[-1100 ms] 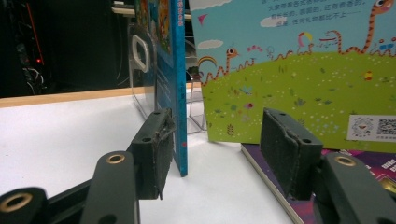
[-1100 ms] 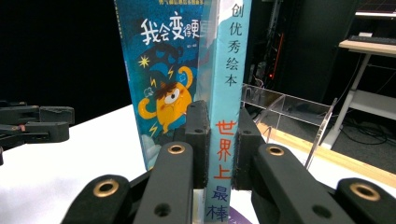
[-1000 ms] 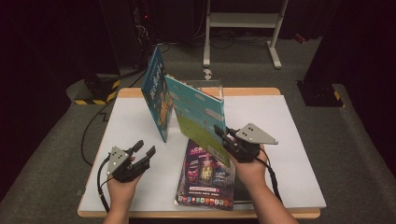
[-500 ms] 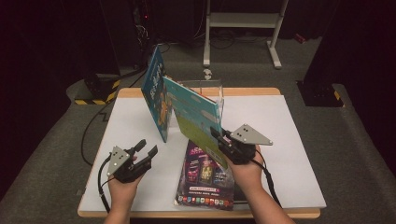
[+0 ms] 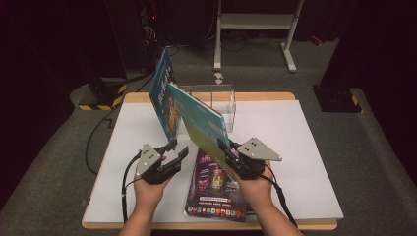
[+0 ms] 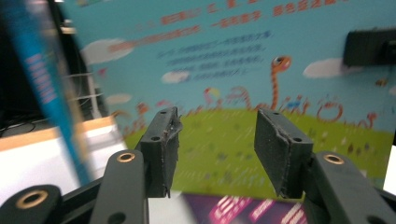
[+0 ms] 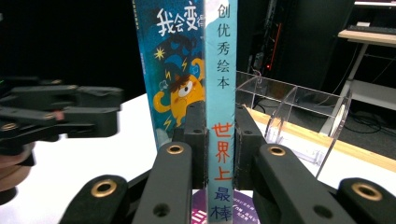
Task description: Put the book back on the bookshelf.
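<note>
My right gripper (image 5: 225, 147) is shut on the spine of a teal and green picture book (image 5: 200, 120) and holds it tilted above the table. In the right gripper view both pads (image 7: 195, 135) press on that spine (image 7: 221, 65). My left gripper (image 5: 178, 149) hovers just left of the held book. Its jaws stand open and have just been closing, with nothing between them. In the left gripper view my left gripper (image 6: 217, 116) faces the book's cover (image 6: 243, 60). A blue book (image 5: 161, 96) stands upright behind it. A purple book (image 5: 211, 189) lies flat under my right hand.
A clear acrylic holder (image 5: 223, 101) stands at the back middle of the white tabletop (image 5: 295, 142). Black cables trail off the table's left side. A white metal stand (image 5: 255, 24) is on the floor beyond the table.
My left gripper has moved right and a little up, closer to the held book. The right gripper and its book have stayed where they were.
</note>
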